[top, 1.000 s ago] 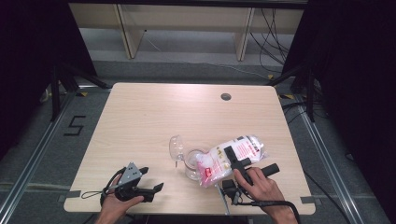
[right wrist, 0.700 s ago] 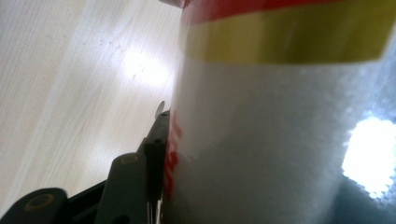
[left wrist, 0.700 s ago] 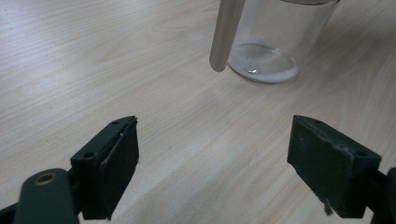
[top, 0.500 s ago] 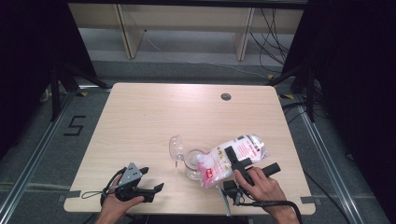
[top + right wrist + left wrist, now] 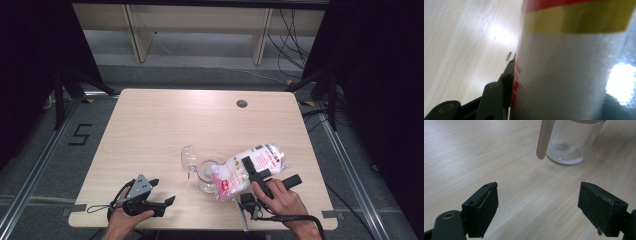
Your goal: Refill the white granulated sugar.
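You are working at a pale wood table [image 5: 165,130] with a round cable hole [image 5: 242,103] near its far edge. Around it lie grey floor with metal rails, black drapes at both sides, a shelf unit and loose cables beyond, and a "5" marked on the floor at the left.

Your right gripper [image 5: 255,172] is clamped on a bag [image 5: 250,167] of white grains with red and pink print, near the front right of the table. The bag is tilted, its low end over the mouth of a glass jar [image 5: 206,175] just to its left. The jar's hinged lid [image 5: 188,159] stands open on the far-left side.

Your left gripper [image 5: 162,192] rests in your hand at the front left corner, well apart from the jar, its jaws spread wide with nothing between them.

The left gripper view shows what the high view cannot: a thin white layer on the jar's [image 5: 571,142] floor, with bare table between the pads [image 5: 489,207]. The right gripper view shows one jaw pressed flat against the bag [image 5: 574,75], below a red and yellow band; the other jaw is hidden behind it.
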Available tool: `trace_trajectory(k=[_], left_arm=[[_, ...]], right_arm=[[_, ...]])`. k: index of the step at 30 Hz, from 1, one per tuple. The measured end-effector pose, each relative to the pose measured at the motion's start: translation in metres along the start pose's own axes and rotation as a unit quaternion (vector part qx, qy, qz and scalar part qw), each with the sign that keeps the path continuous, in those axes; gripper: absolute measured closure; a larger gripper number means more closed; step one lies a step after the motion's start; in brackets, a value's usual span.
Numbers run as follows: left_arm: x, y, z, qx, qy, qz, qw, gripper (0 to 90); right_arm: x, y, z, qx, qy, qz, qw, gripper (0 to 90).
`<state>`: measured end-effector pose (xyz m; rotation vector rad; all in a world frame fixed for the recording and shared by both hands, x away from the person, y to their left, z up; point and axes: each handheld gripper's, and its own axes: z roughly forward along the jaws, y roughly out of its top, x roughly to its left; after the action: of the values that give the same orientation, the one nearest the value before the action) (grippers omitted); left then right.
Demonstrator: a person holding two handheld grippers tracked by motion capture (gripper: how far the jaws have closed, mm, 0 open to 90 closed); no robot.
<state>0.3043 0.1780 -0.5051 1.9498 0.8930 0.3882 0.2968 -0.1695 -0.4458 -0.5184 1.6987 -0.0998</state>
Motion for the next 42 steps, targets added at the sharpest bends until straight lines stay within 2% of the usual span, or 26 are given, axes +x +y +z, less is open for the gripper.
trace_trajectory(k=[1,2,4,6,9,11,12,14,19,21,22,23,24,25,27,28,29,30,32,33,34,35,36,40,41,42], left_arm=[[-0.0006,-0.0002,0.0002,0.0,0.001,-0.005,1.0,16.3],[-0.0008,-0.0002,0.0002,0.001,0.001,-0.004,1.0,16.3],[-0.0004,0.0001,0.0001,0.002,-0.001,0.003,1.0,16.3],[-0.0002,0.0003,0.0002,0.0,-0.003,0.009,1.0,16.3],[-0.0003,0.0007,-0.0006,0.003,0.001,0.01,0.9999,16.3],[0.0001,0.0006,-0.0008,0.004,0.003,0.01,0.9999,16.3],[-0.0011,0.0001,-0.0003,0.002,0.004,-0.002,1.0,16.3],[0.0002,0.0008,-0.001,0.003,0.003,0.011,0.9999,16.3],[-0.0006,0.0008,-0.0011,0.003,0.002,0.013,0.9999,16.3],[-0.0016,0.0005,-0.001,0.003,0.003,0.005,1.0,16.3],[-0.0018,0.0004,-0.0011,0.003,0.003,0.002,1.0,16.3],[-0.0003,0.0005,-0.0013,0.003,0.001,0.01,0.9999,16.3],[-0.0012,0.0002,-0.001,0.002,0.002,0.0,1.0,16.3],[-0.0012,0.0002,-0.001,0.002,0.002,0.0,1.0,16.4],[-0.0008,0.0002,-0.0013,0.002,0.005,0.002,1.0,16.3],[-0.0008,0.0002,-0.0013,0.003,0.005,0.002,1.0,16.4],[-0.0009,0.0002,-0.0013,0.002,0.004,0.003,1.0,16.4],[-0.001,0.0002,-0.0013,0.003,0.003,0.005,1.0,16.4],[-0.0016,0.0001,-0.001,0.003,0.003,0.006,1.0,16.5],[-0.0018,0.0003,-0.0015,0.005,0.005,0.011,0.9999,16.5],[-0.0028,-0.0001,-0.0012,0.003,0.003,0.003,1.0,16.6],[-0.0027,-0.0002,-0.0009,0.0,0.002,0.003,1.0,16.6],[-0.0023,-0.0002,-0.0013,-0.001,0.003,0.004,1.0,16.5],[-0.0017,-0.0004,-0.0017,0.002,0.004,0.007,1.0,16.6],[-0.0024,-0.0005,-0.0012,-0.001,0.004,0.004,1.0,16.7],[-0.0027,-0.0005,-0.0013,0.001,0.002,0.003,1.0,16.7]], right_arm=[[-0.0085,0.0007,0.0036,-0.029,-0.006,-0.055,0.998,53.2],[-0.0037,-0.0003,0.0,-0.003,-0.005,-0.016,0.9999,53.3],[-0.0041,-0.0003,-0.0001,-0.004,-0.006,-0.02,0.9998,53.3],[-0.002,-0.0007,-0.0011,0.001,-0.002,-0.005,1.0,53.4],[-0.0019,-0.001,-0.0012,0.002,-0.002,-0.003,1.0,53.5],[-0.0046,-0.0009,-0.0004,-0.004,-0.004,-0.017,0.9998,53.7],[-0.0046,-0.0007,-0.0005,-0.004,-0.005,-0.017,0.9998,53.7],[-0.0045,-0.0003,-0.0017,0.0,-0.006,-0.015,0.9999,53.7],[-0.003,0.0001,-0.0023,0.003,-0.005,-0.001,1.0,53.9],[-0.0042,0.0007,-0.0021,-0.001,-0.005,-0.007,1.0,53.9],[-0.0069,0.0014,-0.0021,-0.004,-0.006,-0.024,0.9997,54.0],[-0.0049,0.0019,-0.0026,-0.002,-0.004,-0.008,1.0,54.0],[-0.0049,0.0023,-0.0027,-0.002,-0.005,-0.007,1.0,54.1],[-0.0049,0.0023,-0.0027,-0.002,-0.005,-0.007,1.0,54.1],[-0.0077,0.0036,-0.0029,-0.004,-0.005,-0.024,0.9997,54.2],[-0.006,0.0036,-0.003,-0.003,-0.004,-0.008,1.0,54.2],[-0.0079,0.0039,-0.0027,-0.007,-0.007,-0.019,0.9998,54.3],[-0.0079,0.0039,-0.0027,-0.007,-0.007,-0.019,0.9998,54.3],[-0.0059,0.0031,-0.0022,-0.004,-0.007,-0.006,0.9999,54.4],[-0.0071,0.0032,-0.0017,-0.005,-0.008,-0.015,0.9998,54.4],[-0.0054,0.0028,-0.0018,0.0,-0.005,-0.005,1.0,54.5],[-0.0082,0.0024,-0.0006,-0.008,-0.006,-0.022,0.9997,54.5],[-0.0088,0.0022,-0.0006,-0.009,-0.008,-0.025,0.9996,54.6],[-0.0072,0.0011,-0.0008,-0.004,-0.006,-0.02,0.9998,54.7],[-0.0053,0.0005,-0.0008,-0.001,-0.004,-0.01,0.9999,54.7],[-0.006,-0.0002,-0.0005,-0.002,-0.004,-0.019,0.9998,54.8]])
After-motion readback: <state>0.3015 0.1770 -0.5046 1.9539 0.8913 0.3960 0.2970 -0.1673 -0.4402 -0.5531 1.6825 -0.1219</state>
